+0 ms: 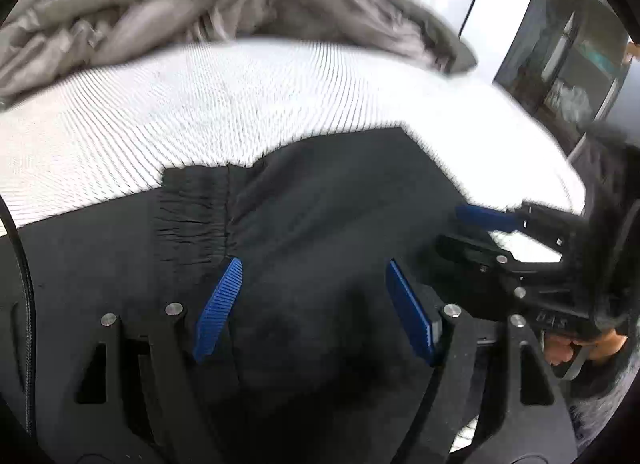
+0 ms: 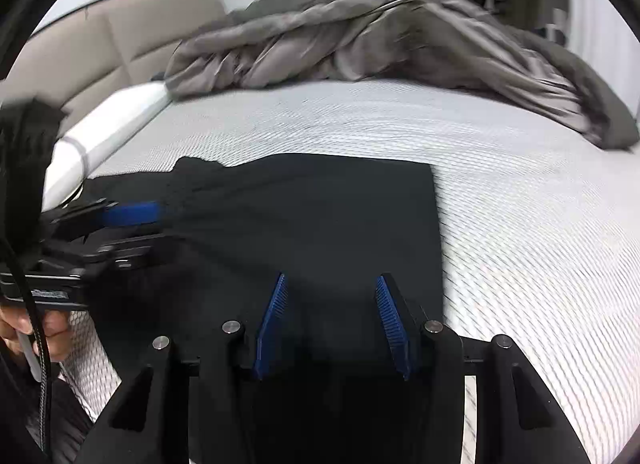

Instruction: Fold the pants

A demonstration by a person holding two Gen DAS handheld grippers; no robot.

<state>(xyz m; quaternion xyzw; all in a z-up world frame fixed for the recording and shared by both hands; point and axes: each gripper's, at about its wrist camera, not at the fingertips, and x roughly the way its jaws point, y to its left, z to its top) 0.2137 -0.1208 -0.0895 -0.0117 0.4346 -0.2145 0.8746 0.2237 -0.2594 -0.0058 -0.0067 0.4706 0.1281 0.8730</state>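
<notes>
Black pants lie flat on a white mattress, with the gathered waistband at the left in the left wrist view. My left gripper is open, its blue pads spread just above the black cloth. My right gripper is open too, over the near part of the pants, which show as a folded dark rectangle. The right gripper also shows in the left wrist view, at the pants' right edge. The left gripper shows in the right wrist view, at the left edge.
A crumpled grey duvet is heaped across the far side of the mattress. A beige padded headboard and a white pillow lie at the left. A dark glass cabinet stands beyond the bed's right edge.
</notes>
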